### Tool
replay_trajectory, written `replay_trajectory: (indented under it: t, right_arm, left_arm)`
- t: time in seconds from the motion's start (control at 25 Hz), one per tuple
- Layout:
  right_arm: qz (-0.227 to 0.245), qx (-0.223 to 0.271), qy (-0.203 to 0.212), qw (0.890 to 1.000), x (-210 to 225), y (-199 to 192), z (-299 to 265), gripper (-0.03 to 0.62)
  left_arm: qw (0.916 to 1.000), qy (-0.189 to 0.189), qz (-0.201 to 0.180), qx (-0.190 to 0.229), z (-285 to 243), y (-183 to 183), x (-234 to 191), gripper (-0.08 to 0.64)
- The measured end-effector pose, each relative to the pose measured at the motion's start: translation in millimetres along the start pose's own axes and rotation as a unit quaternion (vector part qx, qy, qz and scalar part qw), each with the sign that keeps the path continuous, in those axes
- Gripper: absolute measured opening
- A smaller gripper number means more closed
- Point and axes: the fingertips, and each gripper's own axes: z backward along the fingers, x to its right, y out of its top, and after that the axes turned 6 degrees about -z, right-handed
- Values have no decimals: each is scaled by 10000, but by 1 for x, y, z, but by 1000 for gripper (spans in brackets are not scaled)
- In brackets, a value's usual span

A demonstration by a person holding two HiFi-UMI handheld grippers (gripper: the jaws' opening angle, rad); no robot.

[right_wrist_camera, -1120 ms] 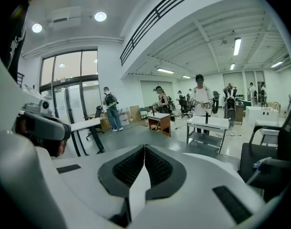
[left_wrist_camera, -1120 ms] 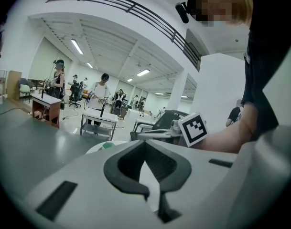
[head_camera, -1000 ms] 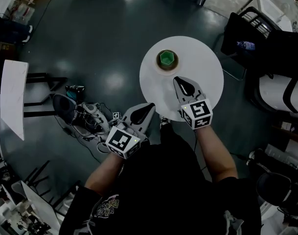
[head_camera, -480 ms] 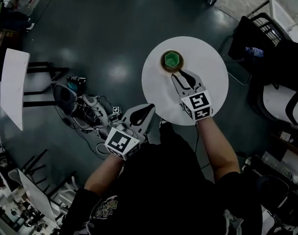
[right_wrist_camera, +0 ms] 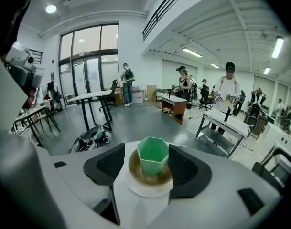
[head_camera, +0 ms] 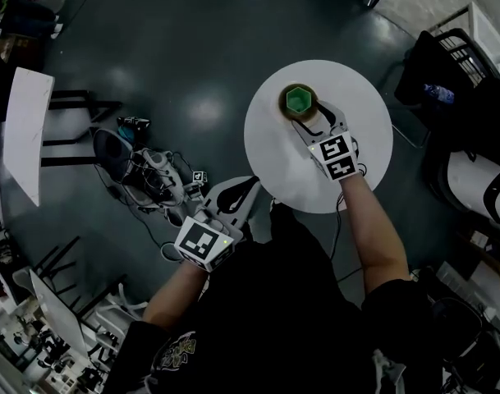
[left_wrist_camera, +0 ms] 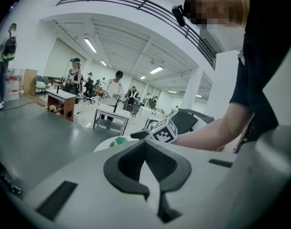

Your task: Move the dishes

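Note:
A green hexagonal cup (head_camera: 298,99) (right_wrist_camera: 153,155) stands in a brown bowl (right_wrist_camera: 149,174) on a white plate (right_wrist_camera: 146,189), at the far left of a round white table (head_camera: 348,179). My right gripper (head_camera: 312,118) (right_wrist_camera: 152,165) is open, its pads on either side of the cup and bowl, with small gaps still showing. My left gripper (head_camera: 243,189) (left_wrist_camera: 153,194) hangs off the table's near left edge, shut and holding nothing. In the left gripper view the cup (left_wrist_camera: 119,140) and the right gripper's marker cube (left_wrist_camera: 164,131) show beyond the jaws.
Bags and cables (head_camera: 143,175) lie on the dark floor left of the table. A white board (head_camera: 26,142) stands further left. A black chair (head_camera: 451,72) is at the right. People and work tables (right_wrist_camera: 217,113) stand far off in the hall.
My right gripper has moved forward across the table and opened, so its jaws now flank the cup and bowl. The left gripper has stayed put.

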Motion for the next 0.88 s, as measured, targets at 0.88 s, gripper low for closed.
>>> replay_trajectory:
  t: [0.88]
  right_arm:
    - [1009,-912,615,9888,17,-19,-46,301]
  left_arm:
    - [9979,570,312,37,13,-10,-8,6]
